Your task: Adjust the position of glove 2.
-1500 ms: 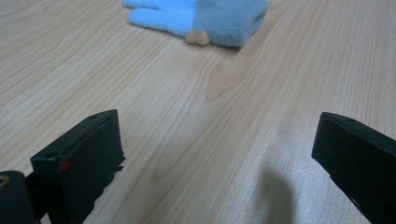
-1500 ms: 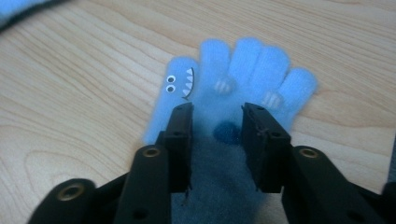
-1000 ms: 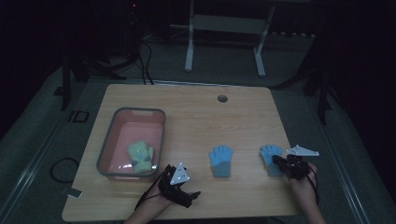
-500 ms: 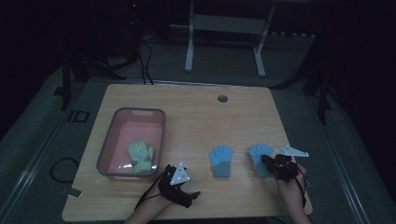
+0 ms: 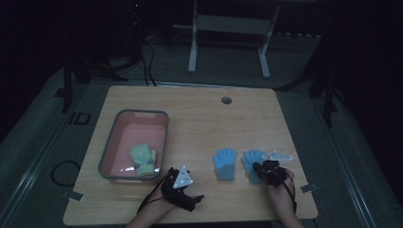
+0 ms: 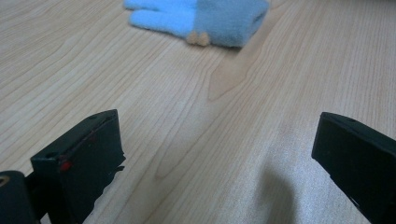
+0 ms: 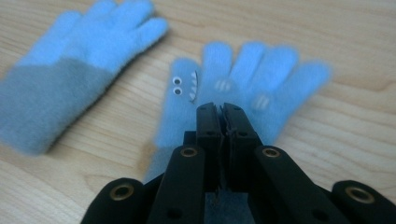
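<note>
High view: the right claw (image 5: 262, 169), clenched on the cuff of a blue knitted glove with a face pattern (image 5: 251, 160), has dragged it leftward across the wooden table (image 5: 199, 118) until it lies just beside the plain blue-and-grey glove (image 5: 225, 163); the pair is nearly matched up. Left gripper view: the left claw (image 6: 215, 154) hovers released over bare wood. Right gripper view: jaws pinch the patterned glove's cuff.

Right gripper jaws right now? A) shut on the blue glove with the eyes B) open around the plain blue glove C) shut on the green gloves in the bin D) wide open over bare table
A: in the right gripper view the right gripper has its jaws pressed together on the blue glove with the eyes, pinching its fabric.
</note>
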`<action>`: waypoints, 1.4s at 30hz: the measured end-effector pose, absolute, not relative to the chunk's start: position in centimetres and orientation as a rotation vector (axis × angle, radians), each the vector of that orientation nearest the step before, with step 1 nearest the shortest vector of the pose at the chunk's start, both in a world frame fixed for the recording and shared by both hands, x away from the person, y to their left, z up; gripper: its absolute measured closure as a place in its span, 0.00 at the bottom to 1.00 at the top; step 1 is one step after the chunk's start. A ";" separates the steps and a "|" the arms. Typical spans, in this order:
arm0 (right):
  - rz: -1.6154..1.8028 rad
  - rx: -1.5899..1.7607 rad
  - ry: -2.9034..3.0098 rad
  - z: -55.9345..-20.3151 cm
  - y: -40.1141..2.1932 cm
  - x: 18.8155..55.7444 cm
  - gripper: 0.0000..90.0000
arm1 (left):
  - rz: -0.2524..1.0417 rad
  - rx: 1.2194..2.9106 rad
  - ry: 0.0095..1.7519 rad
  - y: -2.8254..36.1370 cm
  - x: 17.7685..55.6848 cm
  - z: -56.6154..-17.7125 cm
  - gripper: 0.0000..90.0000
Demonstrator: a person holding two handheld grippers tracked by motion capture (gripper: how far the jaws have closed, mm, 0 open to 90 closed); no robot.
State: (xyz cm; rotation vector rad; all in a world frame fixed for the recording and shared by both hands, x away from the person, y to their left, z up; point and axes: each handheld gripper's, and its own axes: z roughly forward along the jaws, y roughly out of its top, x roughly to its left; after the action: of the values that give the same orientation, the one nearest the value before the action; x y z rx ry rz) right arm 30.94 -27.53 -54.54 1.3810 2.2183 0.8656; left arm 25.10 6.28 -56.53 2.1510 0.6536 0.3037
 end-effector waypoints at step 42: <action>0.908 0.915 2.472 -54.8 -29.6 31.7 0.94 | 0.286 2.145 0.652 6.2 25.1 -56.6 0.02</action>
State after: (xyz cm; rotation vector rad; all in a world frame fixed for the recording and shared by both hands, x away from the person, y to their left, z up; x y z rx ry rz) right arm 31.72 -29.60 -54.79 0.9149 2.4719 0.9082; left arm 25.14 6.22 -56.61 2.1451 0.6520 0.2863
